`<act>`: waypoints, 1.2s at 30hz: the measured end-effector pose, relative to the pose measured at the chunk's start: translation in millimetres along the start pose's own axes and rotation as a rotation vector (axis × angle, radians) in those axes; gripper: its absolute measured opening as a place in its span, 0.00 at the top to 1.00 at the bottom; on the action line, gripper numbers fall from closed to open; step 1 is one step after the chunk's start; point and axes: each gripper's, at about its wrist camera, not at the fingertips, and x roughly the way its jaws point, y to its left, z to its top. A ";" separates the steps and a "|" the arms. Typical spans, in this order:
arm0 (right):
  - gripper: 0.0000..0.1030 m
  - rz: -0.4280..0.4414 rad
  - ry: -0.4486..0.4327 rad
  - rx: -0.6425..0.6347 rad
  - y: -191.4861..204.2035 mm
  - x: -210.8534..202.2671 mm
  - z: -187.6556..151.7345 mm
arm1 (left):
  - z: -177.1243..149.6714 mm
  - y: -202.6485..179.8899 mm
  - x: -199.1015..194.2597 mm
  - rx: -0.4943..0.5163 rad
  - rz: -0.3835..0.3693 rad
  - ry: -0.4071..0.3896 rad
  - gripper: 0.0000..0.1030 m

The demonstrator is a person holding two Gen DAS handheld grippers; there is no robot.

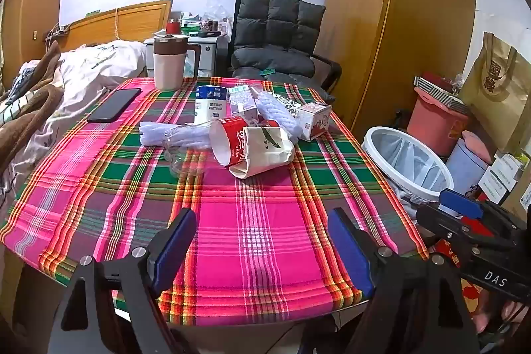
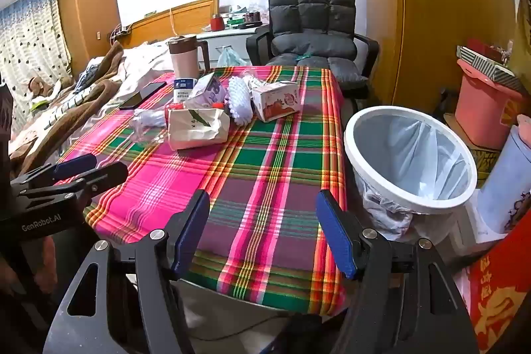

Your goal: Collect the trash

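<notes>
Nearest you, both tools sit over the front edge of the plaid tablecloth (image 1: 259, 221). Your left gripper (image 1: 262, 241) is spread wide with nothing between its blue pads, and your right gripper (image 2: 262, 228) is likewise spread and empty, touching no trash. Just off the table's right side stands the white bin (image 2: 411, 155), lined with a thin bag and apparently empty, so every drop should be a short carry.

Farther in, toward the middle of the table, the trash lies in one loose heap. The closest piece is the crumpled paper bag (image 1: 265, 155), with the red paper cup (image 1: 229, 140) lying on its side against it. Both look light and thin-walled; expect them to collapse, so pinch the bag across a folded edge and the cup by its rim. To their left a clear plastic wrapper (image 1: 179, 155) looks flimsy and slippery; take a bunched part.

Behind these lie the white foam net sleeve (image 1: 278, 111), soft and springy, and small cartons, among them the red-printed box (image 1: 313, 120), probably stiff enough to grip across its flat faces.

Beyond, the phone (image 1: 114, 105) and the lidded jug (image 1: 169, 62) are not trash; leave them.
</notes>
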 end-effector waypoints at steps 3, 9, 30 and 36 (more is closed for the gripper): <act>0.34 0.000 0.001 -0.002 0.1 0.7 0.0 | 0.1 -0.1 0.2 0.000 -0.002 -0.001 0.21; 0.34 -0.004 0.000 -0.005 1.2 0.2 0.4 | -0.7 3.0 -0.8 0.004 0.007 -0.010 0.21; 0.34 -0.006 0.001 -0.008 1.7 -0.8 1.5 | 0.3 6.2 -2.7 0.003 0.016 -0.010 0.21; 0.34 -0.007 0.001 -0.009 1.6 -0.7 1.6 | 0.0 5.8 -2.6 0.003 0.016 -0.010 0.21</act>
